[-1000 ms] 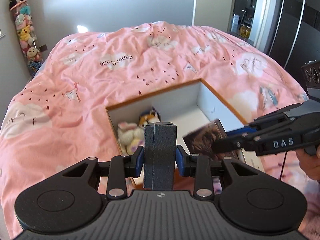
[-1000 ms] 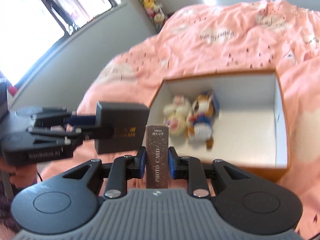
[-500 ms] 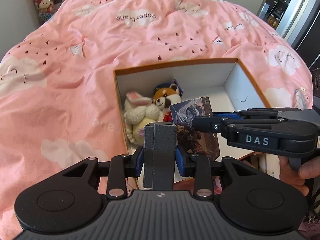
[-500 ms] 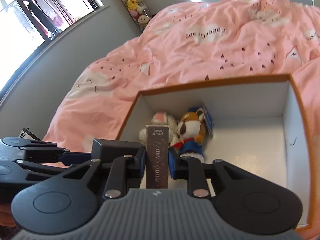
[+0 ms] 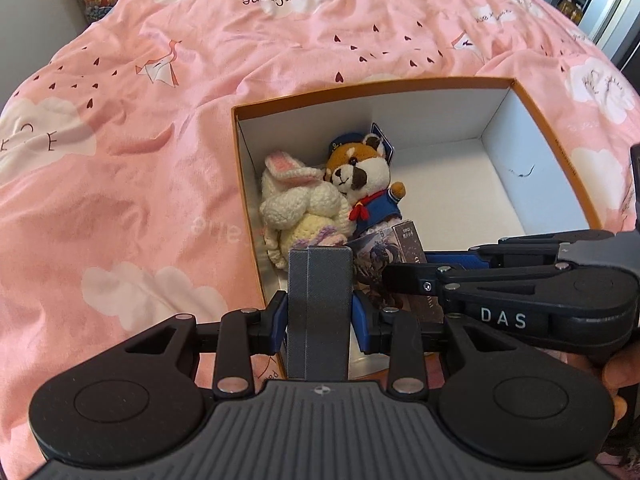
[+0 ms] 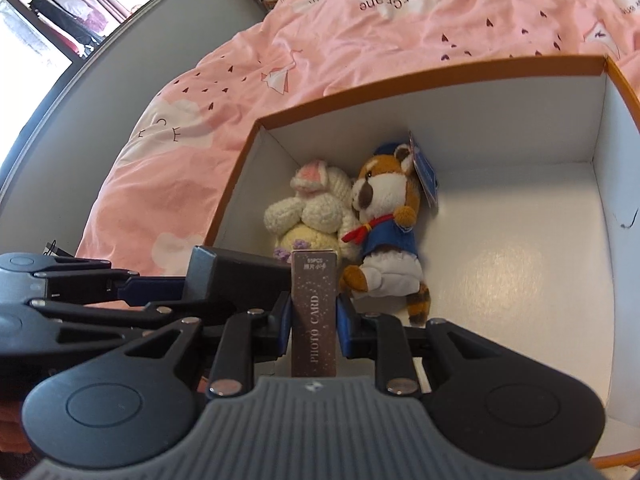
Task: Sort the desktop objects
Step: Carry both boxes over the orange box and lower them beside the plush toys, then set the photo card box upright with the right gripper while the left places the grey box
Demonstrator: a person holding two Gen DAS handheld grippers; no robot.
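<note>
your left tongs [image 5: 319, 312] are clenched on a dark grey rectangular box [image 5: 319, 304]; your right tongs [image 6: 314, 318] grip a brown photo card box [image 6: 314, 312]. both hang over the near left corner of the orange-rimmed white cardboard box [image 5: 496, 148] on the pink bed [image 5: 140, 140], just beside the cream crocheted rabbit [image 5: 296, 204] and red panda plush [image 5: 366, 184].

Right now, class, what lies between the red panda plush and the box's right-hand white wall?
Bare white box floor, seen in both wrist views; red panda plush, right wall.

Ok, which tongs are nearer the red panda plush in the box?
Right. The right tongs, gripping the photo card box, sit just before the red panda plush; the left tongs, gripping a grey box, sit leftward, before the crochet bunny.
</note>
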